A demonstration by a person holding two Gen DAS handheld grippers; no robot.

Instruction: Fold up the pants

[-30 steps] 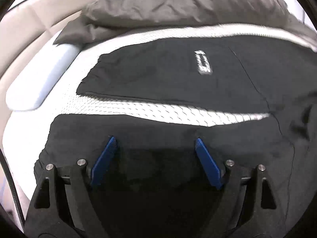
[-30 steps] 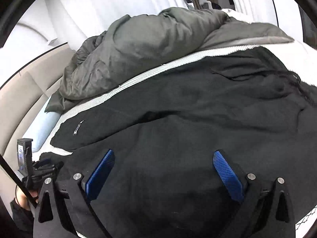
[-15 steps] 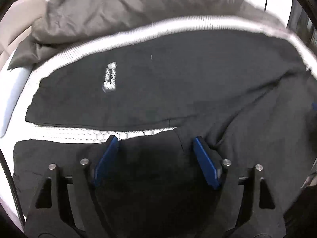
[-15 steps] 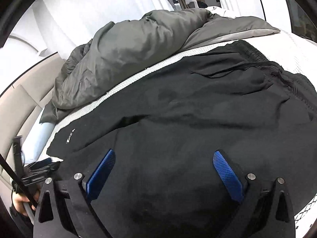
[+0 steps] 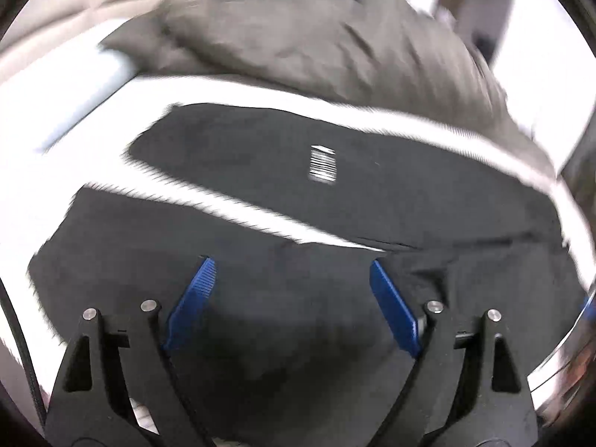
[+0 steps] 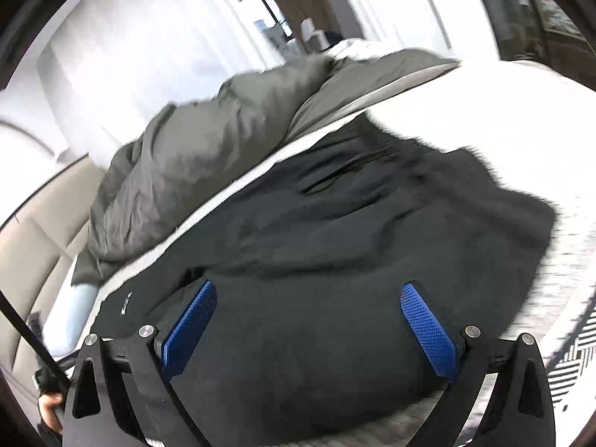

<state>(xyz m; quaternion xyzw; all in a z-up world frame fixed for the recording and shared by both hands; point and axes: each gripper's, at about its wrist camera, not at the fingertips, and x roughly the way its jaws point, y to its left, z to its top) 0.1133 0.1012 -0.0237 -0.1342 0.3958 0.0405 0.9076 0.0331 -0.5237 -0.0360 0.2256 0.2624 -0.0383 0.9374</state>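
One pair of black pants (image 5: 283,193) lies spread on a white bed (image 5: 93,141), its two legs apart with a white strip between them and a small white logo (image 5: 322,165) on the far leg. One grey duvet (image 6: 208,149) is bunched at the far side, and one pale blue pillow (image 6: 70,320) lies to the left. The left gripper (image 5: 288,275) and the right gripper (image 6: 307,298) both stand wide over the near cloth and hold nothing. White curtains (image 6: 149,56) hang beyond.
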